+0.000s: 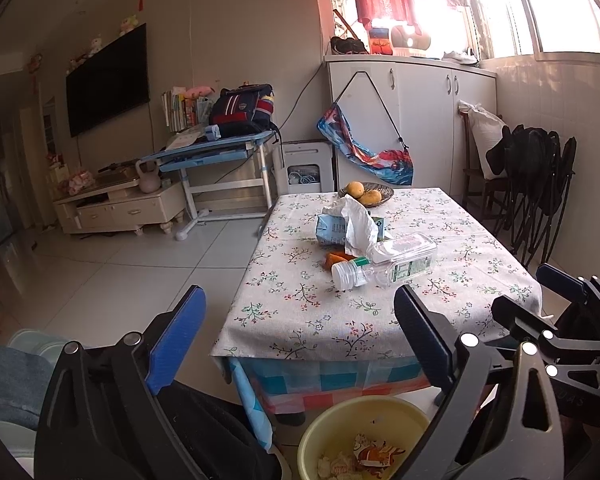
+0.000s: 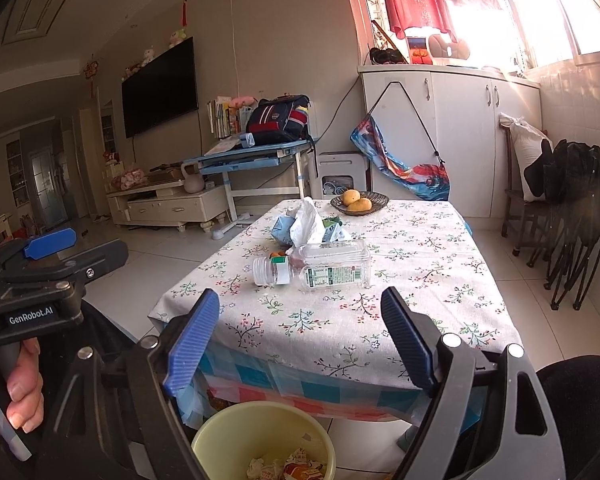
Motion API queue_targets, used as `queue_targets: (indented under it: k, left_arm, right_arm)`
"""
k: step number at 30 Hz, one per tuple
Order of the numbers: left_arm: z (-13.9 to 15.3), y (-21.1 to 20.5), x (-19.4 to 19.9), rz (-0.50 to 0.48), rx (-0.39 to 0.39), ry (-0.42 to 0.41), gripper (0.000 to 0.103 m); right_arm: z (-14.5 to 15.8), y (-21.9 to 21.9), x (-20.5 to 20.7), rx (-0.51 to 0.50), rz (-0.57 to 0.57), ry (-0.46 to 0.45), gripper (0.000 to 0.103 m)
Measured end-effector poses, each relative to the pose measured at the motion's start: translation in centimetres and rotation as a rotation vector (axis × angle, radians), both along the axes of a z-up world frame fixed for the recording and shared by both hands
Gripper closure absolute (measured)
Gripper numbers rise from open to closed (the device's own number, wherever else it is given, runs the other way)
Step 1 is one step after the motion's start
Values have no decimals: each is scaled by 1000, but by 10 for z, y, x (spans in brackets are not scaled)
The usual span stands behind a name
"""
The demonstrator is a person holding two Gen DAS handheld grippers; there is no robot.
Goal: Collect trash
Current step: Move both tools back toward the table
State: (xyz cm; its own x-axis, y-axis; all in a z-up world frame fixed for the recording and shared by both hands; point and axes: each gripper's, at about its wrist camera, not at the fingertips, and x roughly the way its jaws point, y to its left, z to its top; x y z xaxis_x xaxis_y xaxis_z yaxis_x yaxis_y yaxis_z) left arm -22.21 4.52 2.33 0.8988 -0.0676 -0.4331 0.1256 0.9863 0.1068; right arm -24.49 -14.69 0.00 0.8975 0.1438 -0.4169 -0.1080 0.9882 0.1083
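Nearest, a yellow bin [image 2: 263, 440] on the floor holds crumpled wrappers, its lower part cut off by the frame. Above it the right claw [image 2: 300, 340] and left claw [image 1: 300, 336] both stand spread wide, holding nothing. Farther on, the table [image 2: 420, 300] carries a clear plastic bottle [image 2: 320, 268] lying on its side, then a crumpled tissue [image 2: 306, 220] over half-hidden cartons, then a fruit dish [image 2: 360, 202].

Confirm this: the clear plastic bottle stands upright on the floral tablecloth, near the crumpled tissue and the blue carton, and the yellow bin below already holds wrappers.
Not quite: the clear plastic bottle lies on its side, cap toward the camera, as the right wrist view shows. It is on the floral tablecloth, near the crumpled tissue and blue carton; the yellow bin holds wrappers.
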Motion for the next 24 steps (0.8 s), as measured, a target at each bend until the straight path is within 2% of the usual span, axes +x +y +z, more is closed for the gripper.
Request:
queue_targets:
  k: [24]
  left_arm:
    - [0,3,11,-1,-1,1,9]
  right_arm:
    - [3,5,2,-1,7,-5,19]
